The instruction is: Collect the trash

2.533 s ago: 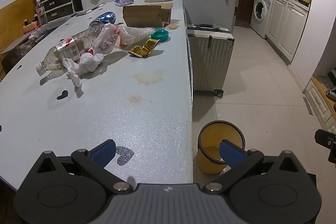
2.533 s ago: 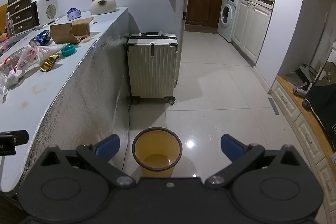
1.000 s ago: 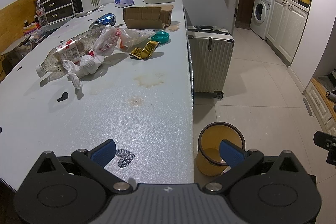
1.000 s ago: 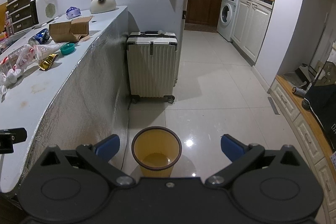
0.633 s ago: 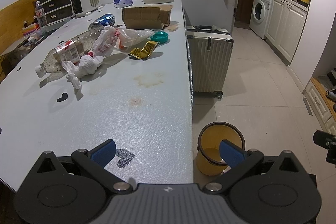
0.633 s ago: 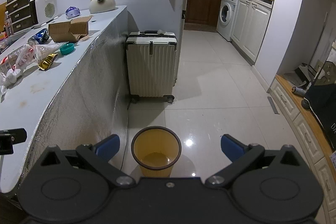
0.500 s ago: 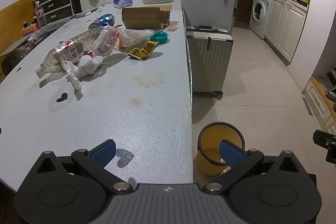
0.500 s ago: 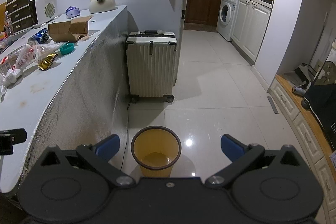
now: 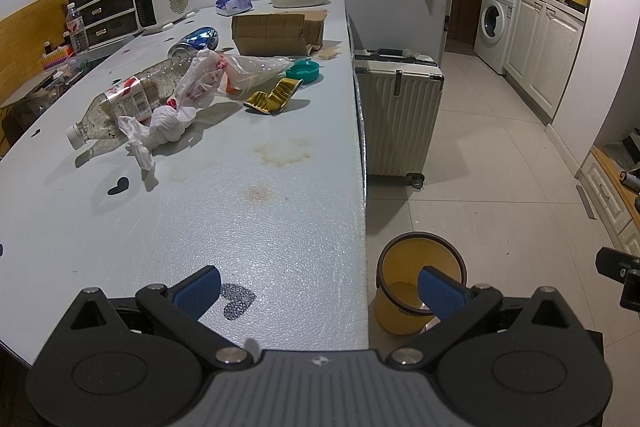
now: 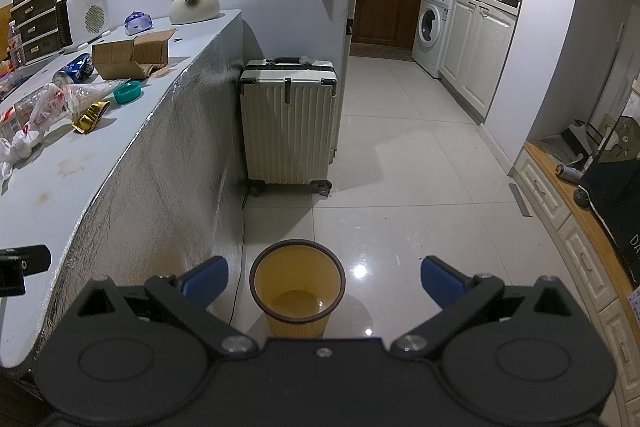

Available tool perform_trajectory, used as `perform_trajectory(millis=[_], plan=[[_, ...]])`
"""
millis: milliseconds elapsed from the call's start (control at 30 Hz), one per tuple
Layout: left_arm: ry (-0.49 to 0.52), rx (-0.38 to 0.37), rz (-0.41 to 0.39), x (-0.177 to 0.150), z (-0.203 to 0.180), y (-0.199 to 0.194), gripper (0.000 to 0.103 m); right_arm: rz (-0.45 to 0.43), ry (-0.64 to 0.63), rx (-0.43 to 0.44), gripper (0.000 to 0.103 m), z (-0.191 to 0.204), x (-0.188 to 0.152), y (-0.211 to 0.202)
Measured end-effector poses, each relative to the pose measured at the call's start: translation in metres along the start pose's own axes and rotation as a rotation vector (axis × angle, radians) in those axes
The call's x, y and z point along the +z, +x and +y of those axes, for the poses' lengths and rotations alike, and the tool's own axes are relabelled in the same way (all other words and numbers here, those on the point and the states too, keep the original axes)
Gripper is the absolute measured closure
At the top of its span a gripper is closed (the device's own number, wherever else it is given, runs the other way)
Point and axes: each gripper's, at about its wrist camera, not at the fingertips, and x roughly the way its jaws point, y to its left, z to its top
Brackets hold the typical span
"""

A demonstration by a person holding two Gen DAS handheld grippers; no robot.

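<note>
1. the left gripper (image 9: 318, 291) hangs low over the near end of the table (image 9: 200, 227), pointing along it. its jaws are wide open and hold nothing.
2. the right gripper (image 10: 324, 277) hangs over the floor beside the table, jaws wide open too, nothing in them.
3. the yellow bin (image 10: 297, 293) stands on the floor right by the table edge, under the right gripper. it looks empty inside.
4. the trash lies far down the table: a plastic bottle (image 9: 120, 103), a white crumpled bag (image 9: 160, 125), a gold wrapper (image 9: 274, 95), a teal lid (image 9: 306, 71), a can (image 9: 198, 41).
5. a cardboard box (image 9: 274, 34) sits open behind them.
</note>
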Motion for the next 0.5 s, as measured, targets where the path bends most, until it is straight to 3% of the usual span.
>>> perform_trajectory(millis=[500], plan=[[-0.002,-0.003,-0.001,0.0029,-0.0029,-0.0007,0.000,0.000,0.002,-0.001,0.000,0.0007,-0.0003,0.0027]])
